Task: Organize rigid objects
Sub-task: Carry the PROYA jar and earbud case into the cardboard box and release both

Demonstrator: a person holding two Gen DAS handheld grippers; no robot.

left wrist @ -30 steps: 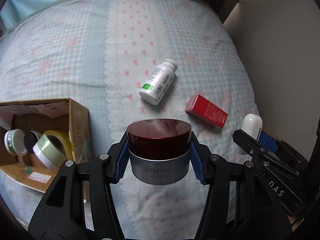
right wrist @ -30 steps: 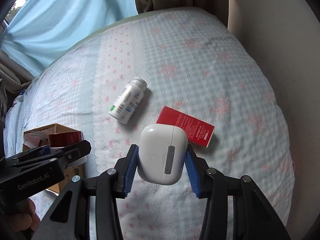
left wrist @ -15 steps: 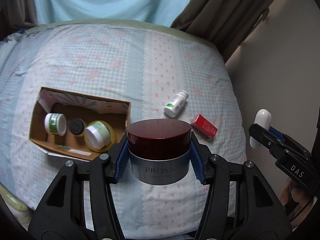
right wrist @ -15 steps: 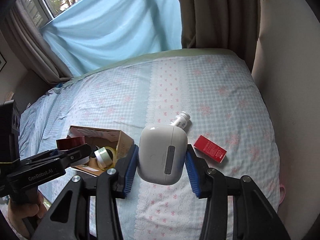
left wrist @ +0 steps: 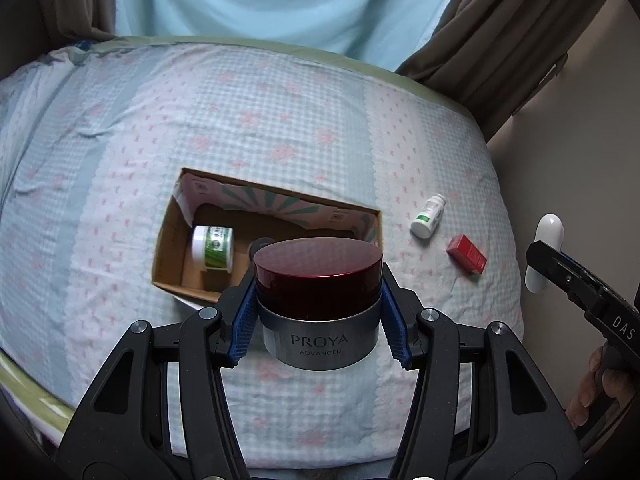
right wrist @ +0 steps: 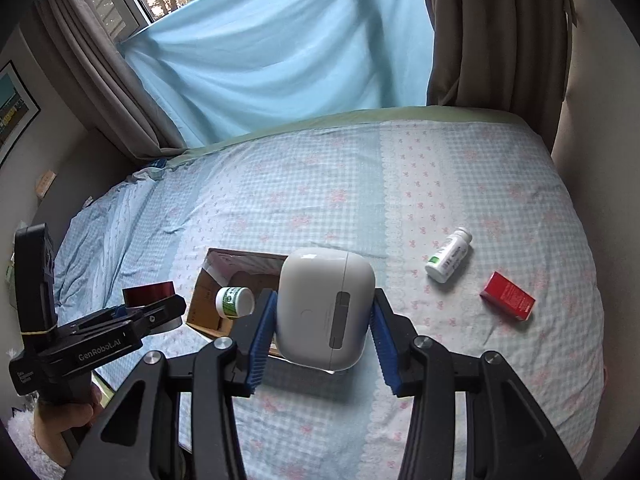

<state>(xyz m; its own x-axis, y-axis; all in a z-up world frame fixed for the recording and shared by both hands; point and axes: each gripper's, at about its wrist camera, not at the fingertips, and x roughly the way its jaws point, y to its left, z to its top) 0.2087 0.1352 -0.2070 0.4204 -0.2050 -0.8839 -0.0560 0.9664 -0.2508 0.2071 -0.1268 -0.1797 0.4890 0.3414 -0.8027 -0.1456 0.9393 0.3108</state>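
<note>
Carrying is the step going on now, I think: both tools are holding something up over the bed (left wrist: 132, 128), and the cardboard box (left wrist: 168, 240) is waiting below.

The left tool (left wrist: 318, 312) is squeezing its blue pads (left wrist: 242, 328) tight on the sides of a cream jar (left wrist: 318, 300). The jar is standing upright, dark red lid on top, with its label facing the camera. It is short and wide, so it has no real long side. It is hanging in the air, and in the left camera it is covering the near right corner of the box.

The right tool (right wrist: 322, 320) is pinching a white earbud case (right wrist: 326, 306) between its pads. The case is standing tall, a bit tilted, with its long side going up and down and its grey strip facing the camera. It is also up in the air, in front of the box.

Inside the box a small green-and-white jar (left wrist: 212, 248) is lying on its side at the left end. The right end of the box is hidden behind the cream jar.

A white pill bottle (right wrist: 448, 256) and a red box (right wrist: 508, 296) are lying flat on the bed, well to the right of the cardboard box, near each other but not touching.

Next, I think each tool needs to be going down over a free spot in the box, staying off the little jar, and then letting go gently
</note>
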